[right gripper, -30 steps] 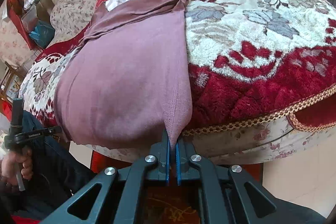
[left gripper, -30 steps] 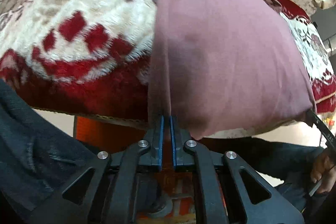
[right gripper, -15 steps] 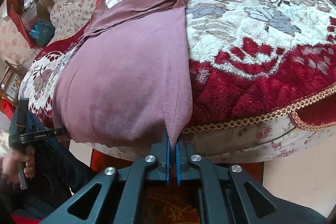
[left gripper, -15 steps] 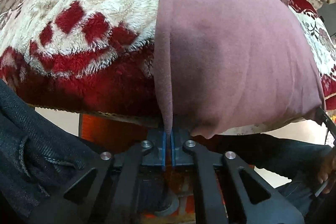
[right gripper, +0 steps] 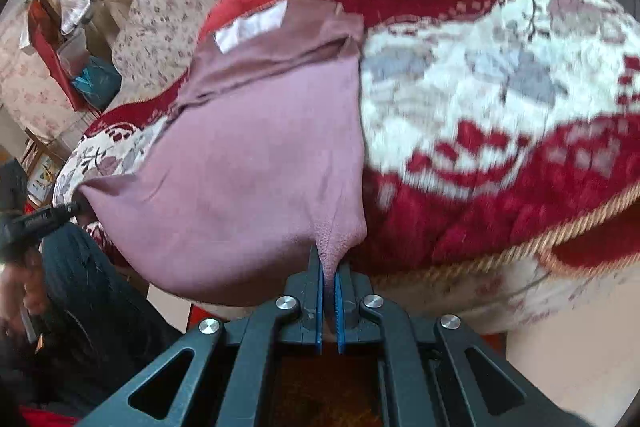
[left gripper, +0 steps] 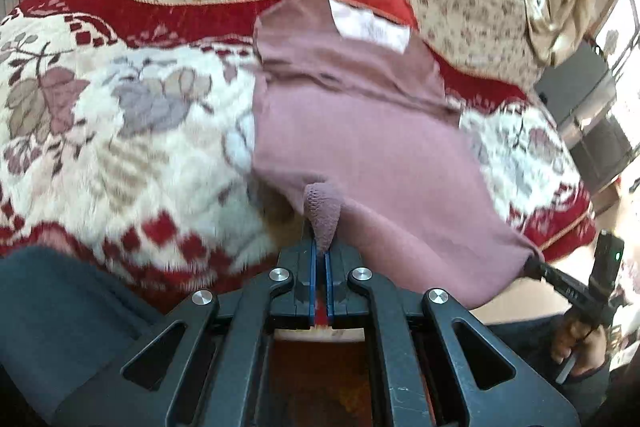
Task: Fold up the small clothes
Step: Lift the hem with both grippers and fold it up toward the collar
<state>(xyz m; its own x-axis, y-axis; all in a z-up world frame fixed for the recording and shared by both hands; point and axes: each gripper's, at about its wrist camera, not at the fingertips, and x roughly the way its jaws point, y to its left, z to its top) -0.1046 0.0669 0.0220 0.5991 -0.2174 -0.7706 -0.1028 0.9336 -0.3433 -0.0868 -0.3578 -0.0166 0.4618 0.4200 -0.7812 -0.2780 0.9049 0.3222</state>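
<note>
Both grippers, left (left gripper: 321,254) | right (right gripper: 329,273) | fingers clamped on mauve garment (left gripper: 360,147) corners | white label (left gripper: 370,25) unreadable

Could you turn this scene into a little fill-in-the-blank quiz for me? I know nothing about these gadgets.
1. Each gripper pinches a near corner of the ____ garment.
2. The left gripper and the right gripper are both ____ on the cloth.
3. A ____ rectangular label shows at the garment's far end.
4. The garment lies on a blanket patterned in red and ____.

Missing words: mauve-pink; shut; white; cream
</note>
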